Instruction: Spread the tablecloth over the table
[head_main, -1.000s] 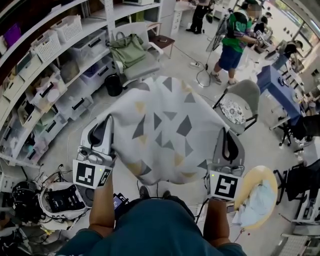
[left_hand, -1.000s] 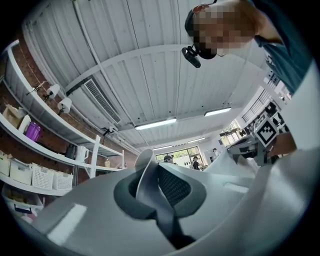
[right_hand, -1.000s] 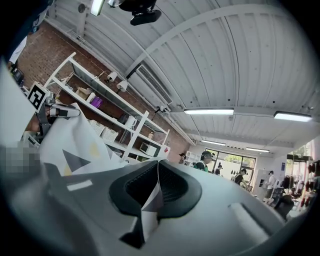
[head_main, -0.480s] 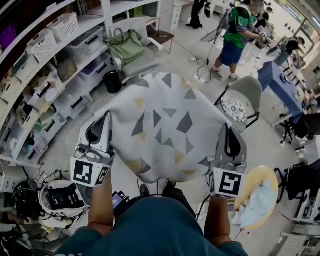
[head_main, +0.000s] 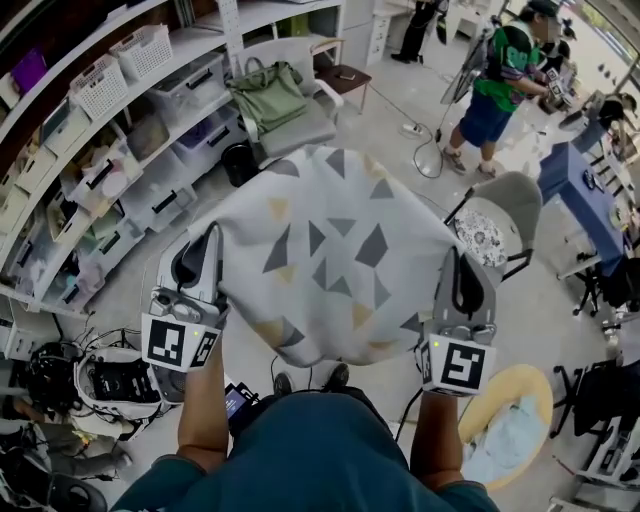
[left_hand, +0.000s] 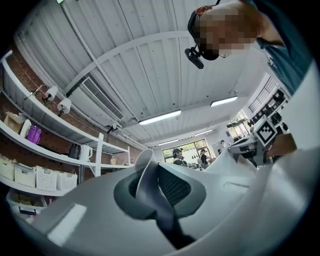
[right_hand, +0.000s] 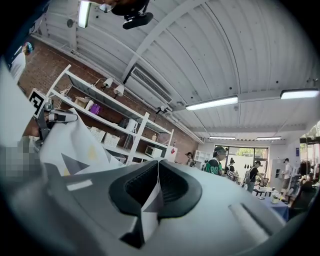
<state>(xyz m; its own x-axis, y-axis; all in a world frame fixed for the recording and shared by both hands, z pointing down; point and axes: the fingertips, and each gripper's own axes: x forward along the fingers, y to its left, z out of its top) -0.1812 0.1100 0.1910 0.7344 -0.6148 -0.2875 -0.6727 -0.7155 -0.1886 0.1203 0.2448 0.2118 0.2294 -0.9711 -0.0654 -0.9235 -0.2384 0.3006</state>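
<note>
The tablecloth, white with grey and yellow triangles, hangs stretched in the air between my two grippers, above the floor. My left gripper is shut on its left edge, and a fold of cloth is pinched between the jaws in the left gripper view. My right gripper is shut on the right edge; a strip of patterned cloth sits between its jaws. The near edge sags toward my body. No table shows under the cloth.
Shelves with baskets and bins run along the left. A chair with a green bag stands beyond the cloth, a grey chair to its right. A person in a green shirt stands far right. A round wooden stool is lower right.
Both grippers keep their hold on the stretched cloth. The room has slid rightward in the head view as I carry it; the round stool has dropped lower in the picture.
</note>
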